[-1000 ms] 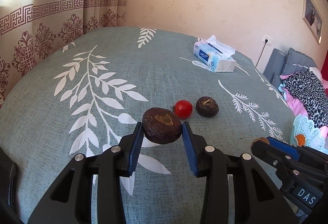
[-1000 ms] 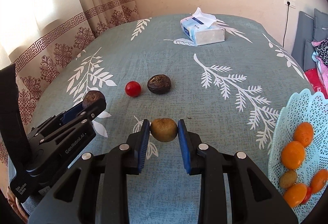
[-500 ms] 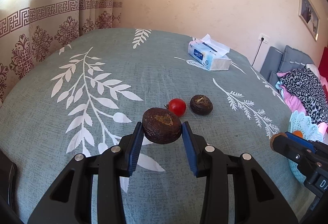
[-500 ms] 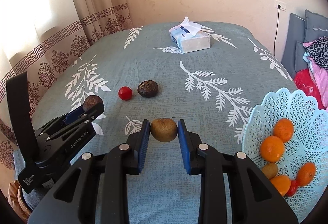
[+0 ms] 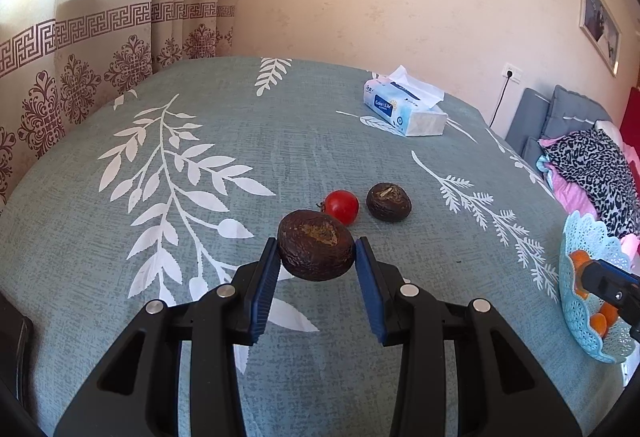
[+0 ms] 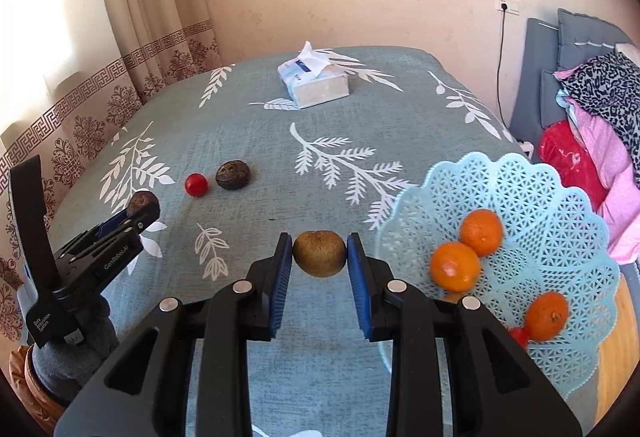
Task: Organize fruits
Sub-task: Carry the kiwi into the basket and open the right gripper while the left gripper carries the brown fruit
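You carried 2 fruits at once above the leaf-print tablecloth (image 5: 200,109): your left gripper (image 5: 316,269) was clamped on a dark wrinkled fruit (image 5: 316,249), your right gripper (image 6: 319,257) on a brown-green fruit (image 6: 319,252), both lifted clear of the cloth.

Over the last second the pale blue lattice basket (image 6: 540,197) grew from a sliver at the frame's edge to fill the right side of your right wrist view, which meant your right gripper had swung toward it; the basket sat just beside the right fingers. It held at least 3 oranges (image 6: 455,266) and a small red fruit at its near rim. The left view shifted less, with the basket's edge (image 5: 576,237) only newly showing at far right.

Left on the cloth were 1 cherry tomato (image 5: 341,206) and a second dark fruit (image 5: 389,202), side by side, apart, with a tissue box (image 5: 404,109) farther back.

The right-hand drop looked next; the left load had farther to travel, and 2 fruits awaited another trip.
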